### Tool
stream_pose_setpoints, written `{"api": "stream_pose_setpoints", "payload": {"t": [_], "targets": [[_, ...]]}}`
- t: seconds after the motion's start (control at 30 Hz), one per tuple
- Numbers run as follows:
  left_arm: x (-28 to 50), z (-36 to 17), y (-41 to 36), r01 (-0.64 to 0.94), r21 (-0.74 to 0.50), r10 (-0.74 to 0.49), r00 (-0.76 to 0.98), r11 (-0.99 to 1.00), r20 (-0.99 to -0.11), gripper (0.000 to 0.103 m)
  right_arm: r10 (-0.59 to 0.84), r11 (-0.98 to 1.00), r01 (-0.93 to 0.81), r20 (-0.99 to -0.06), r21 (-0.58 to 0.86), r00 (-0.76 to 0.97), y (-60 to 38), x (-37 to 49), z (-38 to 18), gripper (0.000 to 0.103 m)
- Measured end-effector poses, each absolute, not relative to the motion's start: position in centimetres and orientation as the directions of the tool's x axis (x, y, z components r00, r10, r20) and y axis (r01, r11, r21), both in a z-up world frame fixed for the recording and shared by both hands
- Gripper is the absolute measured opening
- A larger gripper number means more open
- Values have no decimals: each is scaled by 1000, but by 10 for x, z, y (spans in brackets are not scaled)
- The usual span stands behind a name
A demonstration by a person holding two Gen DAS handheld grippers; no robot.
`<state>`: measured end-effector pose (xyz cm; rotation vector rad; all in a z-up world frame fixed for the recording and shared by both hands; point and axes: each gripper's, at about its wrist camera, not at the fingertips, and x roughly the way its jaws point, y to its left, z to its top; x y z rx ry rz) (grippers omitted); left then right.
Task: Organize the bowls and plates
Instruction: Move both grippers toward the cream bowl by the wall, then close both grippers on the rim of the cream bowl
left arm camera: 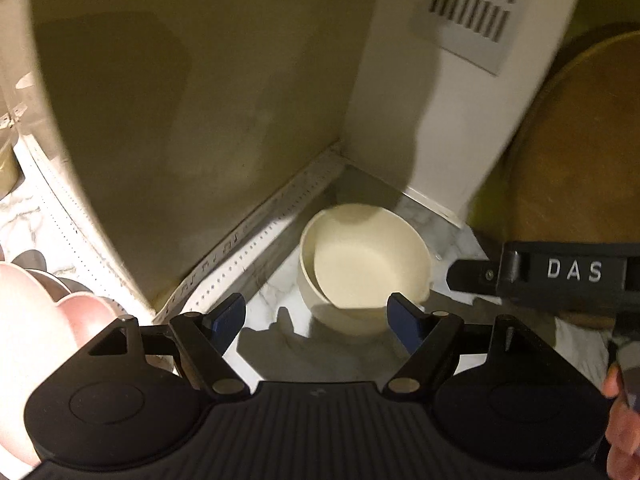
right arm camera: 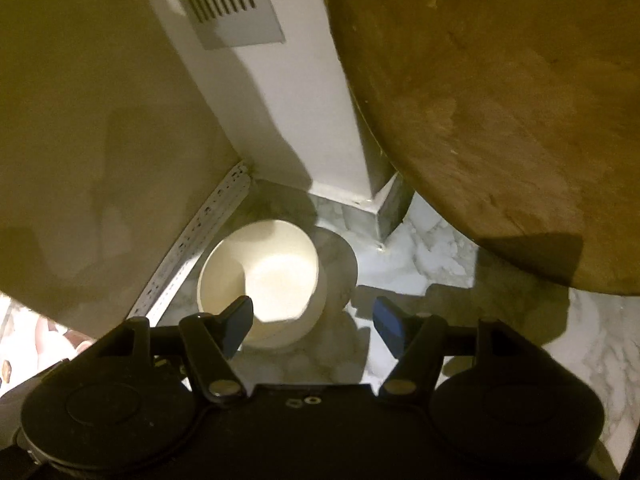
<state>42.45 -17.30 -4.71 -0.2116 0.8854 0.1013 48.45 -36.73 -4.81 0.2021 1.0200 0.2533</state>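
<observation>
Two cream bowls (left arm camera: pixel 368 264) sit nested on the marble counter (left arm camera: pixel 272 292) in the corner, the inner one tilted. My left gripper (left arm camera: pixel 316 314) hangs just in front of them, open, with its blue-padded fingers either side of the near rim and nothing pressed between them. In the right wrist view the same bowls (right arm camera: pixel 272 276) lie to the left. My right gripper (right arm camera: pixel 313 316) is open, its left finger overlapping the bowl's near rim in the picture; whether it touches I cannot tell. A black housing lettered DAS (left arm camera: pixel 560 276) enters the left wrist view from the right.
A round wooden board (right arm camera: pixel 500 120) leans at the right over the counter. A white column with a vent grille (right arm camera: pixel 232 4) stands behind the bowls, against an olive wall (left arm camera: pixel 200 100). Pink dishes (left arm camera: pixel 60 320) stand at the far left. A hand (left arm camera: pixel 624 420) shows at the right edge.
</observation>
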Motion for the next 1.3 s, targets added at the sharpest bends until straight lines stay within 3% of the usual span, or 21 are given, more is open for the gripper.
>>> {"api": "stream_pose_setpoints", "payload": {"t": [0.57, 0.63, 0.7, 0.8, 1.13, 1.3], "targets": [[472, -85, -179, -246, -85, 81, 593, 966, -801, 76, 276, 961, -134, -841, 242, 465, -353, 531, -88, 44], [475, -90, -179, -253, -85, 83, 585, 964, -807, 62, 274, 962, -142, -843, 234, 462, -352, 534, -90, 41], [477, -94, -179, -256, -95, 73, 574, 962, -815, 54, 272, 962, -151, -844, 227, 462, -351, 536, -92, 31], [477, -99, -181, -250, -90, 70, 566, 964, -822, 41, 269, 963, -158, -846, 220, 461, -349, 536, -93, 24], [476, -104, -180, -228, -78, 65, 559, 971, -827, 26, 274, 961, -171, -838, 217, 471, -345, 532, -92, 7], [473, -101, -183, -184, -65, 52, 567, 981, -822, 15, 251, 966, -182, -841, 184, 479, -342, 523, -89, 7]]}}
